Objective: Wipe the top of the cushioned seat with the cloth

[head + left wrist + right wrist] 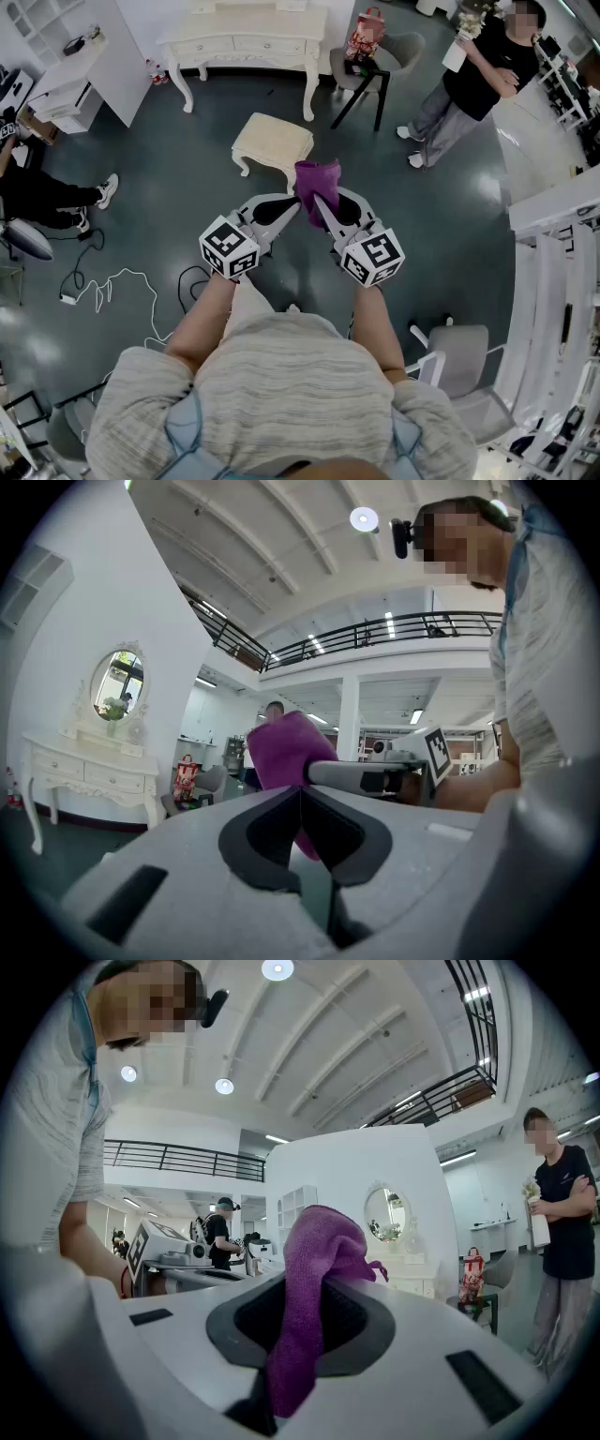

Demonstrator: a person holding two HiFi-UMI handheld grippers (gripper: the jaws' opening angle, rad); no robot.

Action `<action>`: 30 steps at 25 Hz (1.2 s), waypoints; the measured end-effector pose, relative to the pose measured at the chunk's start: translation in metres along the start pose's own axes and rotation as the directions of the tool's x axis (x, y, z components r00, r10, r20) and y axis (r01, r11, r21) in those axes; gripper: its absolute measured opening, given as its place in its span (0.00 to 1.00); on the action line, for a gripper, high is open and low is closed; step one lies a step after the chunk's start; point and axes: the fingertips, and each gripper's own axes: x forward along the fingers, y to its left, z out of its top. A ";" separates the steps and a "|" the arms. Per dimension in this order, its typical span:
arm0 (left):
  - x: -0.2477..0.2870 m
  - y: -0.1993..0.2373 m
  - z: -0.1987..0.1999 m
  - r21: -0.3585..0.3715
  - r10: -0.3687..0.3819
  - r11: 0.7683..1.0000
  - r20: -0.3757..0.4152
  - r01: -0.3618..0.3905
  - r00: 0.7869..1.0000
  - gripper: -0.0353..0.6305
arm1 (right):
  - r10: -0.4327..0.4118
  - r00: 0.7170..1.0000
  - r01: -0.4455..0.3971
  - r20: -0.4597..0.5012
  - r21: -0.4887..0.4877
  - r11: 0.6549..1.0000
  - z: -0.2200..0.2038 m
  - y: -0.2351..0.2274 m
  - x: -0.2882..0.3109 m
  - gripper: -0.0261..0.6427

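The cream cushioned seat point(272, 141) stands on the dark floor ahead of both grippers, with a gap between it and them. The purple cloth point(319, 178) sticks up from my right gripper point(315, 200), which is shut on it. In the right gripper view the cloth point(321, 1241) is pinched between the jaws point(305, 1283), with one end bunched above them and the other trailing down. My left gripper point(296, 203) is held just left of the right one, shut and empty. In the left gripper view its jaws point(300, 797) meet, and the cloth point(286, 747) shows beyond them.
A white dressing table point(248, 42) stands behind the seat, with a grey chair point(370, 61) holding a bag to its right. One person point(478, 80) stands at the back right, another point(42, 197) sits at the left. A cable point(112, 286) lies on the floor. White shelving point(553, 272) lines the right.
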 end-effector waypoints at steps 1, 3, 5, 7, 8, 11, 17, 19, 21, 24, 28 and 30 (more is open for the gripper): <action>-0.002 0.002 0.002 0.002 0.000 1.000 0.002 0.000 1.000 0.07 | 0.001 1.000 -0.001 0.001 -0.002 1.000 0.001 0.001 0.002 0.13; -0.004 0.004 0.004 0.006 0.000 1.000 0.006 0.000 1.000 0.07 | 0.003 1.000 -0.003 0.002 -0.005 1.000 0.002 0.003 0.006 0.13; -0.003 0.006 0.005 0.007 -0.001 1.000 0.006 0.001 1.000 0.07 | 0.001 1.000 -0.001 0.003 -0.009 1.000 0.002 0.002 0.008 0.13; -0.001 0.008 0.005 0.007 -0.006 1.000 0.007 0.006 1.000 0.07 | -0.002 1.000 0.002 0.010 -0.013 1.000 0.004 -0.001 0.011 0.13; 0.000 0.009 0.005 0.006 -0.008 1.000 0.009 0.008 1.000 0.07 | -0.001 1.000 0.001 0.017 -0.011 1.000 0.005 -0.003 0.011 0.13; 0.000 0.011 0.005 0.005 -0.007 1.000 0.009 0.007 1.000 0.07 | -0.002 1.000 0.002 0.030 0.002 1.000 0.006 -0.005 0.013 0.13; 0.001 0.020 0.008 0.004 -0.003 1.000 0.014 0.002 1.000 0.07 | -0.006 1.000 0.005 0.026 0.012 1.000 0.006 -0.009 0.018 0.13; -0.001 0.025 0.008 0.002 0.001 1.000 0.017 -0.001 1.000 0.07 | -0.008 1.000 0.008 0.023 0.014 1.000 0.005 -0.009 0.021 0.13; -0.004 0.030 0.008 -0.002 0.005 1.000 0.022 -0.005 1.000 0.07 | -0.010 1.000 0.010 0.021 0.019 1.000 0.004 -0.008 0.026 0.13; -0.008 0.040 0.011 -0.004 0.005 1.000 0.039 -0.005 0.999 0.07 | -0.016 1.000 0.015 0.021 0.023 1.000 0.003 -0.008 0.037 0.13; -0.014 0.064 0.014 -0.010 -0.008 1.000 0.052 0.009 0.999 0.08 | -0.035 0.999 0.034 0.028 0.033 0.999 0.002 -0.010 0.063 0.13; -0.019 0.076 0.014 -0.016 -0.016 1.000 0.051 0.017 0.999 0.08 | -0.040 0.999 0.039 0.027 0.037 0.999 0.002 -0.008 0.076 0.13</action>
